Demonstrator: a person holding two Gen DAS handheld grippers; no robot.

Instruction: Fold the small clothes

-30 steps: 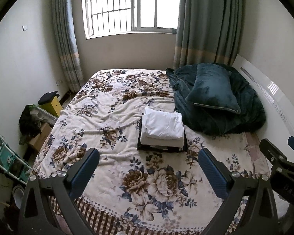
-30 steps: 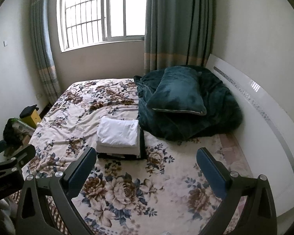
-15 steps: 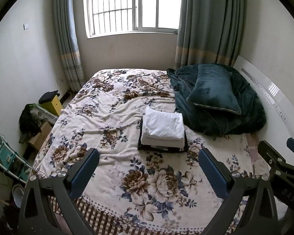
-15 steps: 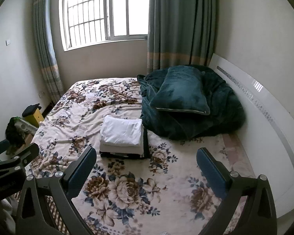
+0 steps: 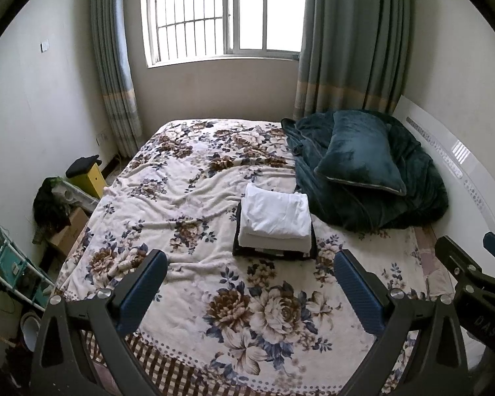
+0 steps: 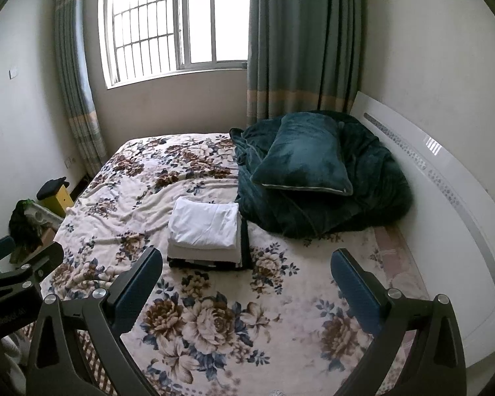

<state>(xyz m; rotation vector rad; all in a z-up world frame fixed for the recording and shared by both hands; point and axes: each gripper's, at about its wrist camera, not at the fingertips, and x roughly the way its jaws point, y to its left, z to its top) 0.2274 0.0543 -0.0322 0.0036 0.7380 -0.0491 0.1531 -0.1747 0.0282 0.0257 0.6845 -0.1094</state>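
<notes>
- Across the left wrist view, the left claw (image 5: 249, 277) hangs over the near end of the bed (image 5: 194, 198), its two blue-padded fingers (image 5: 142, 288) spread wide with nothing between them.
- At about 12 o'clock from that claw, near the middle of the bed, lies the stack of folded clothes (image 5: 275, 222): white pieces on top, a dark piece at the bottom, edges roughly squared.
- At 1 to 2 o'clock, a dark green blanket (image 5: 379, 204) is heaped just beside the stack, with a green pillow (image 5: 359, 155) resting on it.
- At 3 o'clock, part of the right claw (image 5: 472, 274) enters from the frame edge, well apart from the stack.
- At 9 o'clock, beside the bed, stand a yellow stool (image 5: 90, 176) and a cardboard box (image 5: 69, 231).
- At 12 o'clock far off, a barred window (image 5: 221, 13) sits between grey-green curtains (image 5: 349, 39).

- From the right wrist view, the right claw (image 6: 246, 275) also has its fingers (image 6: 356, 288) spread, empty, above the flowered bedspread (image 6: 214, 323).
- At 11 to 12 o'clock lies the stack of folded clothes (image 6: 206, 227), flat on the bedspread, just beside the blanket (image 6: 373, 198) at 1 o'clock.
- The pillow (image 6: 302, 155) leans on the heap.
- At 9 o'clock, a part of the left claw (image 6: 19, 270) shows at the edge.
- At 3 o'clock runs a white headboard (image 6: 445, 178) along the wall.
</notes>
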